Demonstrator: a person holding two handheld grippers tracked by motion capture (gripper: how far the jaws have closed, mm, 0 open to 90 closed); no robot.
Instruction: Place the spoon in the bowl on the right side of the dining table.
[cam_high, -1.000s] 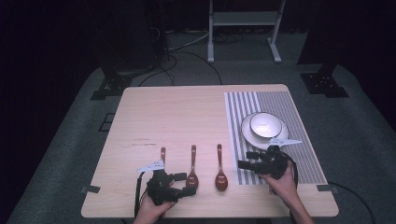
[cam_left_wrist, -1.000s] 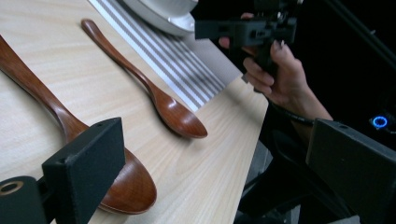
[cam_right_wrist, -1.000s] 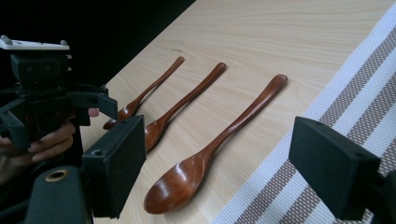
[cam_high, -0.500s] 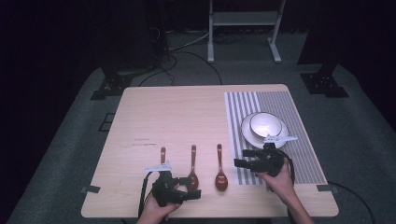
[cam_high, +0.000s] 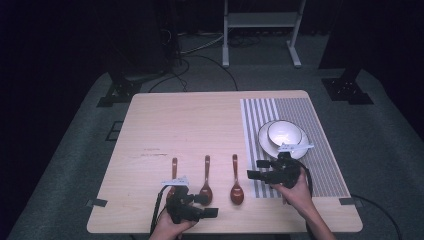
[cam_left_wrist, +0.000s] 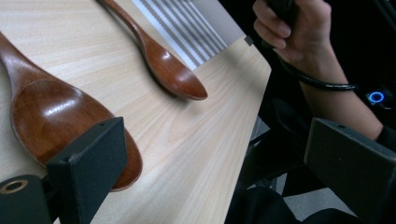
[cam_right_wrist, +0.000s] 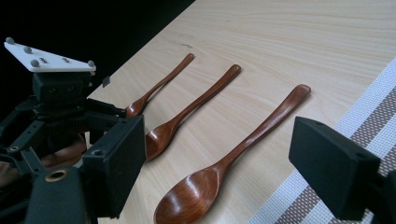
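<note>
Three brown wooden spoons lie side by side near the table's front edge: left spoon (cam_high: 174, 171), middle spoon (cam_high: 206, 183) and right spoon (cam_high: 236, 185). My left gripper (cam_high: 207, 205) is open just in front of the middle spoon's bowl (cam_left_wrist: 60, 121), jaws pointing right, nothing between them. My right gripper (cam_high: 256, 169) is open over the placemat's left edge, pointing left at the right spoon (cam_right_wrist: 219, 172), whose bowl lies low between the jaws, untouched. The left gripper (cam_right_wrist: 56, 102) also shows in the right gripper view.
A striped placemat (cam_high: 320, 165) covers the table's right side. A white bowl on a white plate (cam_high: 284, 135) stands on it just behind the right gripper. The table's front edge (cam_left_wrist: 243, 140) runs close by the left gripper. The person's hand (cam_left_wrist: 294, 32) holds the right gripper.
The right gripper has moved slightly left, closer to the right spoon. The left gripper has shifted a little right and toward the front edge. The spoons have not moved.
</note>
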